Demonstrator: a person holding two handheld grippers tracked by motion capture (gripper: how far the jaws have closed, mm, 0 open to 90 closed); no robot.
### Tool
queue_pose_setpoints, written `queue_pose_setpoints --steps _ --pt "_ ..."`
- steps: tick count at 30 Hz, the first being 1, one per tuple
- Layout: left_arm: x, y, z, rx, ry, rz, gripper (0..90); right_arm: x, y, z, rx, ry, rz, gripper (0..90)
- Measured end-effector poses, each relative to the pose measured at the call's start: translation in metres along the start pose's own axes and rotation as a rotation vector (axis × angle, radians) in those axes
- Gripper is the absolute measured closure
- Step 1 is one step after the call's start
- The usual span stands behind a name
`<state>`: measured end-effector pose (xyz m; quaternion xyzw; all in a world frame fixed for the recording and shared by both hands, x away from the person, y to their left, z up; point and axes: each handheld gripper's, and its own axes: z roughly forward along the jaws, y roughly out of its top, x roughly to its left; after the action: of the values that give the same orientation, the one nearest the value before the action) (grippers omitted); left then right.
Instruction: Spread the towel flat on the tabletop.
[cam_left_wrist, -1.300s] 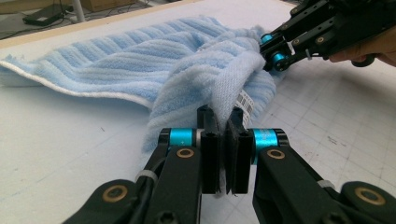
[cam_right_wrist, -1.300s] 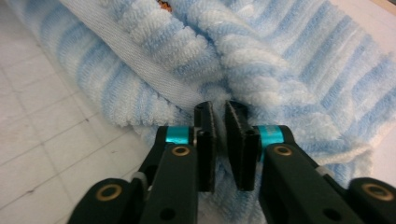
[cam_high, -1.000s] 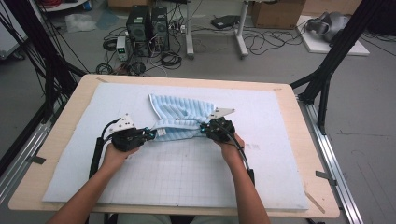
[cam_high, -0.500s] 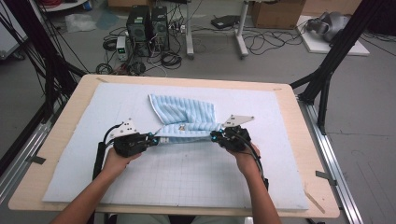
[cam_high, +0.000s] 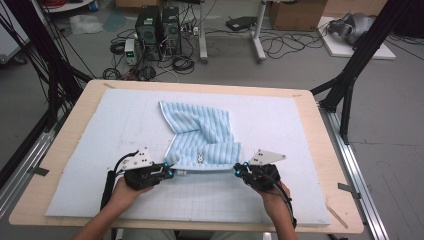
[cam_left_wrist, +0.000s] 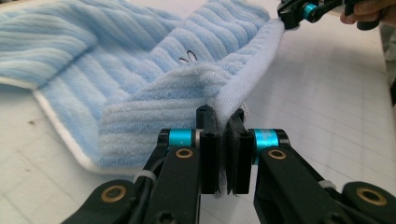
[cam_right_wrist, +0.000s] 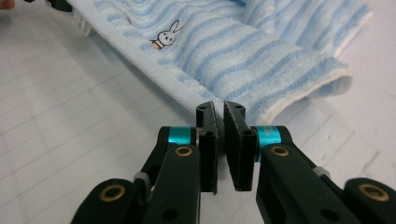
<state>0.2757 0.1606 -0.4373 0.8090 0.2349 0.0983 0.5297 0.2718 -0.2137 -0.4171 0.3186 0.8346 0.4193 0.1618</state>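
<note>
A light blue striped towel lies rumpled on the white gridded mat, with a small rabbit emblem near its front hem. My left gripper is shut on the hem's left corner, and the cloth is pinched between its pads. My right gripper is shut on the hem's right corner; the towel runs down between its pads. The hem hangs taut between the two grippers, just above the mat. The towel's far part is folded over itself.
The mat covers a wooden table. Bare mat lies to the left and right of the towel and in front of my hands. Black frame struts stand at both sides. Computer towers and cables sit on the floor beyond.
Both hands have drawn back toward the table's near edge, dragging the towel's front hem with them. The hem now stretches straighter between the grippers.
</note>
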Motion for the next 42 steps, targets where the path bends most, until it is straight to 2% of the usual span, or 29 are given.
queue_pose_setpoints --steps 7,12,13,15,17,19,21,23,25,27,29,32,34,36,38,39,40,41,42 --pt "-0.032 -0.007 -0.012 0.022 -0.049 0.020 84.3 0.024 -0.016 -0.023 0.025 -0.009 -0.018 84.1" --pt "-0.046 -0.011 -0.016 0.045 -0.090 0.033 82.3 0.035 -0.030 -0.038 0.034 0.013 -0.011 84.1" --pt "-0.047 -0.011 -0.017 0.047 -0.097 0.023 79.1 0.037 -0.033 -0.040 0.033 0.016 -0.010 84.1" --pt "-0.044 -0.010 -0.020 0.040 -0.093 -0.012 62.7 0.038 -0.036 -0.043 0.029 0.025 -0.008 82.7" --pt "-0.036 -0.006 -0.026 0.006 -0.055 -0.043 51.4 0.037 -0.037 -0.045 -0.001 0.022 -0.008 73.3" --pt "-0.023 0.000 -0.031 -0.035 -0.006 -0.083 44.6 0.032 -0.034 -0.046 -0.035 0.019 0.027 67.1" --pt "-0.011 0.004 -0.032 -0.051 0.035 -0.098 44.8 0.024 -0.028 -0.043 -0.069 -0.006 0.045 64.1" --pt "0.003 0.008 -0.027 -0.039 0.081 -0.114 45.5 0.016 -0.022 -0.035 -0.072 -0.033 0.059 61.4" --pt "0.016 0.012 -0.018 -0.014 0.109 -0.123 45.7 0.009 -0.016 -0.024 -0.060 -0.060 0.078 57.7" --pt "0.027 0.015 -0.004 0.017 0.138 -0.131 45.8 0.000 -0.009 -0.005 -0.033 -0.091 0.092 54.8" --pt "0.036 0.018 0.011 0.048 0.139 -0.154 45.5 -0.006 -0.005 0.011 -0.007 -0.117 0.106 52.5" --pt "0.042 0.018 0.033 0.110 0.157 -0.149 46.0 -0.011 0.001 0.036 0.050 -0.118 0.117 53.1" --pt "0.043 0.015 0.042 0.142 0.155 -0.140 47.6 -0.012 0.002 0.049 0.114 -0.118 0.109 56.5" --pt "0.042 0.012 0.049 0.191 0.151 -0.114 50.3 -0.012 0.003 0.051 0.108 -0.104 0.117 64.7" --pt "0.037 0.013 0.050 0.205 0.179 -0.072 55.9 -0.011 0.003 0.050 0.113 -0.083 0.118 76.7" --pt "0.036 0.013 0.050 0.213 0.177 -0.050 62.0 -0.011 0.002 0.049 0.115 -0.072 0.118 81.5" --pt "0.035 0.013 0.049 0.216 0.148 -0.053 73.7 -0.010 0.002 0.049 0.117 -0.057 0.119 83.7" --pt "0.034 0.013 0.048 0.216 0.142 -0.050 83.0 -0.010 0.002 0.048 0.119 -0.045 0.116 84.5" --pt "0.034 0.013 0.046 0.221 0.131 -0.059 85.4 -0.009 0.002 0.047 0.121 -0.036 0.115 84.9"
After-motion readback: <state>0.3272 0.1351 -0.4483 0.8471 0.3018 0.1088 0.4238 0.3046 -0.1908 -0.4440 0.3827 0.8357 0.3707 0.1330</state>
